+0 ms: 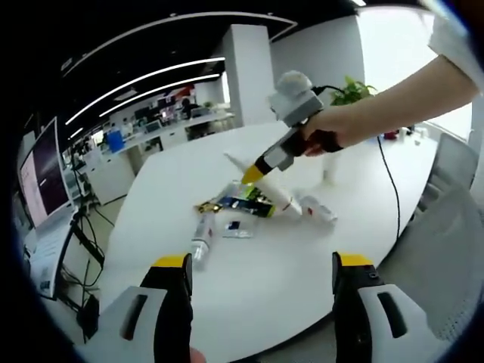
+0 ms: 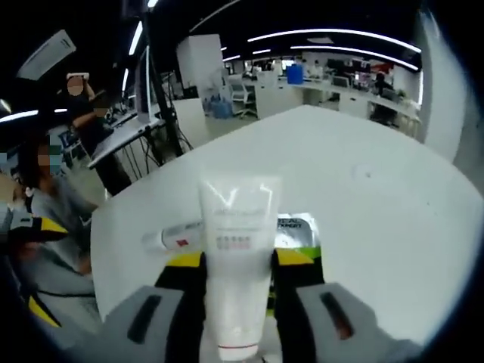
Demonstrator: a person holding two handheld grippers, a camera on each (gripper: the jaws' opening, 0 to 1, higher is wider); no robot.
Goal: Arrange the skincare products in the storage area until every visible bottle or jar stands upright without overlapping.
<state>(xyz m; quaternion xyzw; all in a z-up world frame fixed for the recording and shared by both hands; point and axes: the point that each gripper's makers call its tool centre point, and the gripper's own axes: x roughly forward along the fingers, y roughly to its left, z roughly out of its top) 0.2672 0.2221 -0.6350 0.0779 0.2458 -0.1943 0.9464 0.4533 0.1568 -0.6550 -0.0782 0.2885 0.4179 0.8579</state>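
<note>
My right gripper is shut on a white tube that stands up between its yellow pads. A hand holds this gripper over a cluster of products on the white table, with a long white tube at its yellow tip. The cluster holds a lying white tube, a dark green box, another lying tube and a small sachet. Nearer me, my left gripper stands open above the table with nothing between its fingers. Behind the held tube lie a white tube with a red mark and a box.
A small white container stands upright beyond the cluster, next to a black cable. A chair sits at the table's right edge. A monitor and desks are at the left. People are beside the table edge.
</note>
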